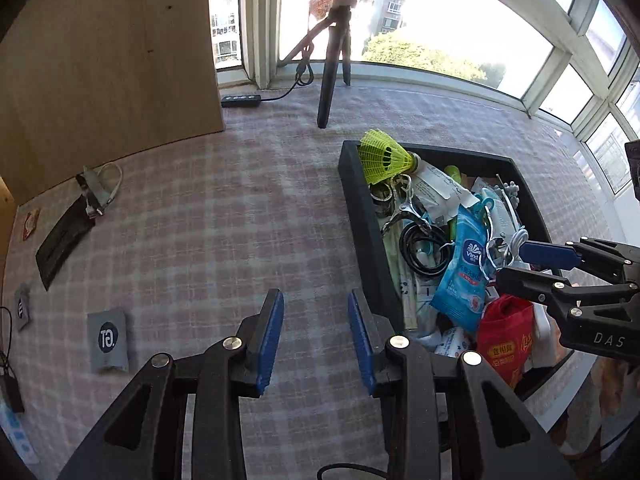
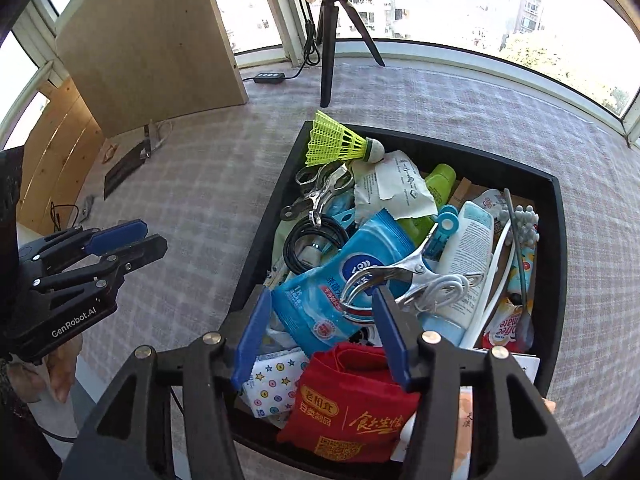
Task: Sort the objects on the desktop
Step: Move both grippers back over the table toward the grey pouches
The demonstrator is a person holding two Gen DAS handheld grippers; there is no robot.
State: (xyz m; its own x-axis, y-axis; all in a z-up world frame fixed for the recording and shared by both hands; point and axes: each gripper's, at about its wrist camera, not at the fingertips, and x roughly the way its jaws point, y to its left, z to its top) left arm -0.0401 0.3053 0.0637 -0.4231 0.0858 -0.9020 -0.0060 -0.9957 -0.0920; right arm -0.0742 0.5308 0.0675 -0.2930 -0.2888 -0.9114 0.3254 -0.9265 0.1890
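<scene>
Checked tablecloth (image 1: 208,216) covers desk. Black tray (image 2: 558,216) sits on it at right, heaped with clutter. Right gripper (image 2: 320,328) poised over near end of tray, jaws wide, nothing between them; blue wipes pack (image 2: 340,280) lies just beyond tips, red pouch (image 2: 348,404) below. Left gripper (image 1: 316,336) above bare cloth left of tray, jaws wide, holding nothing. Metal clip (image 2: 404,276) rests on wipes pack. Yellow shuttlecock (image 2: 336,140) at tray's far corner.
</scene>
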